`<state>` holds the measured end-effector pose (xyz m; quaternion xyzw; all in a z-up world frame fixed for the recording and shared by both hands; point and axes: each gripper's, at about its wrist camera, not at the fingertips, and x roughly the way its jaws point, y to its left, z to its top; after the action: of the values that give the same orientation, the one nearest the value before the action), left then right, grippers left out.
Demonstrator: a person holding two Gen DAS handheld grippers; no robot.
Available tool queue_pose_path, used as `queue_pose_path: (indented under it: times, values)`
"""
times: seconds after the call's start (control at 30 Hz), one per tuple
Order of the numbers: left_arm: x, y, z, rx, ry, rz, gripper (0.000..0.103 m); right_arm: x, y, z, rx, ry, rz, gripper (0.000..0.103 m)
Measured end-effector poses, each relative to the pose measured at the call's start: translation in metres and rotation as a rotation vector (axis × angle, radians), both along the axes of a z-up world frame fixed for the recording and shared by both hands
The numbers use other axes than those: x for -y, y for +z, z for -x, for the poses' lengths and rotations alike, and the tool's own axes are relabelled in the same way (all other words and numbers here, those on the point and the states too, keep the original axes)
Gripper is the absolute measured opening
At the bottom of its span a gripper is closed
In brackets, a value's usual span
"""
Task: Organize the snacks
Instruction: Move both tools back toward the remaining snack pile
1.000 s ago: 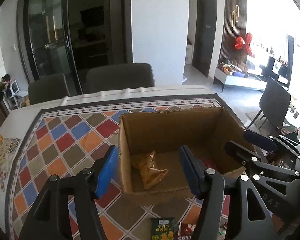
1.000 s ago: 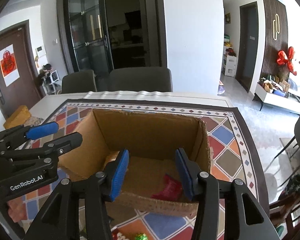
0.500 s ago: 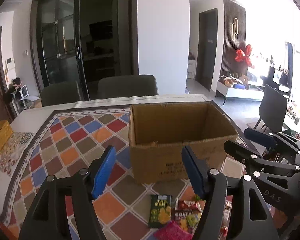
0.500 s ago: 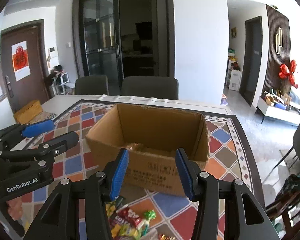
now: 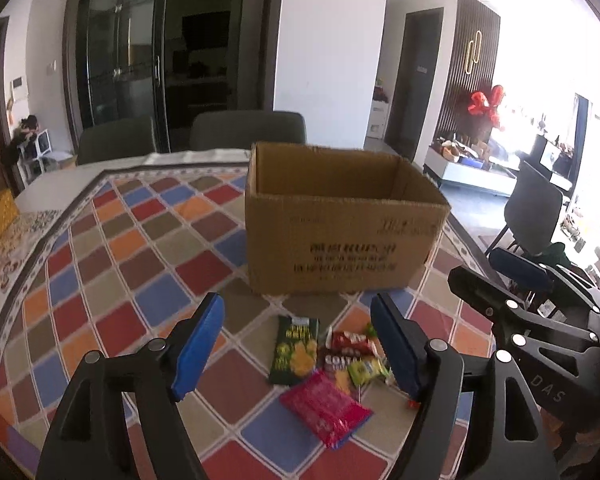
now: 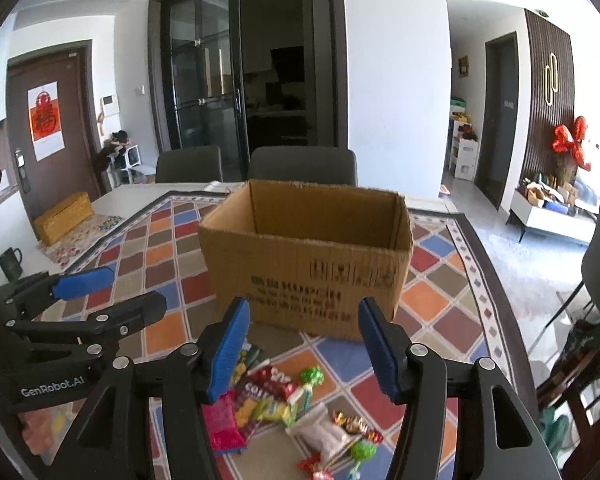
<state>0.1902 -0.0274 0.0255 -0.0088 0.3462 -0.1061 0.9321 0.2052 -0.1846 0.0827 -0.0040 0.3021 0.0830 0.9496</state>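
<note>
your left gripper [image 5: 296, 344] and right gripper [image 6: 302, 346] both hover with jaws spread wide, nothing between them. the cardboard box [image 5: 340, 220] stands open-topped at 12 o'clock on the bench's patterned cloth [image 5: 140, 240]. the snack pile lies just before it: green packet [image 5: 294, 350], pink packet [image 5: 324, 408], red packet [image 5: 348, 342]. only the right view shows the green lollipops [image 6: 312, 378], a white packet [image 6: 324, 436] and a dark mug [image 6: 10, 262] at 9 o'clock.

Home: dining chairs [image 6: 302, 166], TV bench [image 6: 552, 210]
</note>
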Motion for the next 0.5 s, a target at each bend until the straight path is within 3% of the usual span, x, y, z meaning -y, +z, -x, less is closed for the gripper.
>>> queue_pose_path:
  times: [0.5]
  values:
    - [0.013, -0.049, 0.016, -0.137, 0.007, -0.034, 0.078, 0.008, -0.053, 0.025, -0.153, -0.038, 0.003, 0.058]
